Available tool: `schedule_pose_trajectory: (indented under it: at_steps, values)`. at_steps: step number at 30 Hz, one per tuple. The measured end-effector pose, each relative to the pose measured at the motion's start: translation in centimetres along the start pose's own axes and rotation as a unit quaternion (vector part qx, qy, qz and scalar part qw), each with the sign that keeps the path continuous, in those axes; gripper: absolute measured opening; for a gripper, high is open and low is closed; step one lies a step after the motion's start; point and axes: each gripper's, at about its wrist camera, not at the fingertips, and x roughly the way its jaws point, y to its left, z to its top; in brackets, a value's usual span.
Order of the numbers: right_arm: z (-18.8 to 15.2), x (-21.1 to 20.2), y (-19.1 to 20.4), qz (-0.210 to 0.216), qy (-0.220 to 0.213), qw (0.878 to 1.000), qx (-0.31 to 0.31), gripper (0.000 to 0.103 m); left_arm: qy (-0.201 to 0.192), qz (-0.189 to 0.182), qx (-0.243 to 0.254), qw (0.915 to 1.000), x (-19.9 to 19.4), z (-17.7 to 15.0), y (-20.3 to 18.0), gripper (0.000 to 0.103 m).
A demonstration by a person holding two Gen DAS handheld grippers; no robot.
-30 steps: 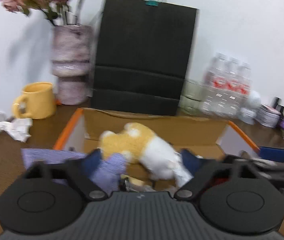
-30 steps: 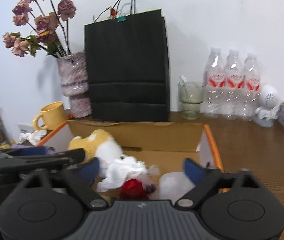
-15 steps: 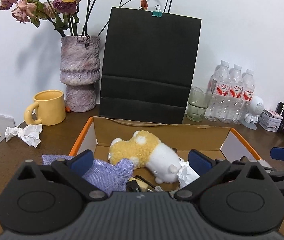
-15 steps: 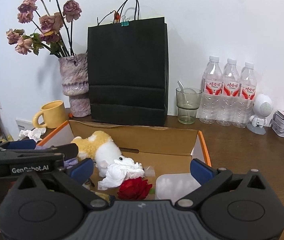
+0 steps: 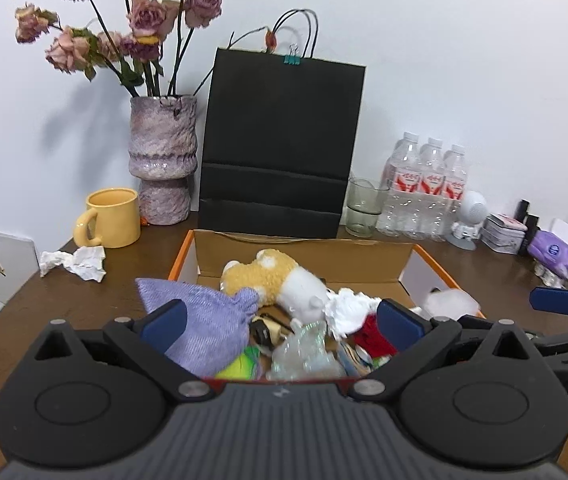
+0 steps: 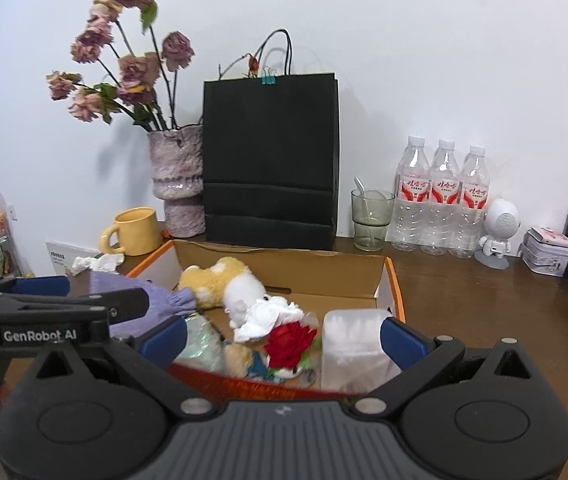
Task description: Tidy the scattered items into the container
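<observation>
The cardboard box is sitting in the middle of the tabletop, just in front of the black paper bag, and it is looking nearly full. Inside it a yellow and white plush toy is lying toward the back, a white crumpled tissue and a red fabric rose are resting in front of the toy, a clear plastic tub is standing at the box's right wall, and some crinkly wrappers are filling the near end. A purple knitted cloth is draping over the box's left rim, half in and half out, so it is probably still wanting a push. Left of the box, beside the yellow mug, one crumpled paper is still lying loose on the wood; that looks like the main piece left to gather. The left tongs are hanging spread wide over the box's near edge with nothing between them, and the right tongs are hovering likewise, parted and empty, above the near right corner of the box.
</observation>
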Motion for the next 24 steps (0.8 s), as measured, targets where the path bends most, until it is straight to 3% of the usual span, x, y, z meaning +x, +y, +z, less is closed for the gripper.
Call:
schedule_pose_trajectory:
  at_steps: [10, 24]
  values:
    - [-1.6, -5.4, 1.6, 0.008, -0.005, 1.000, -0.002, 0.103, 0.005, -0.001, 0.004, 1.0000, -4.8, -1.4, -0.3, 0.103]
    - [-3.3, -7.5, 1.7, 0.006, 0.004, 1.000, 0.006, 0.103, 0.010, -0.005, -0.001, 0.9999, -7.0, -3.0, -0.2, 0.103]
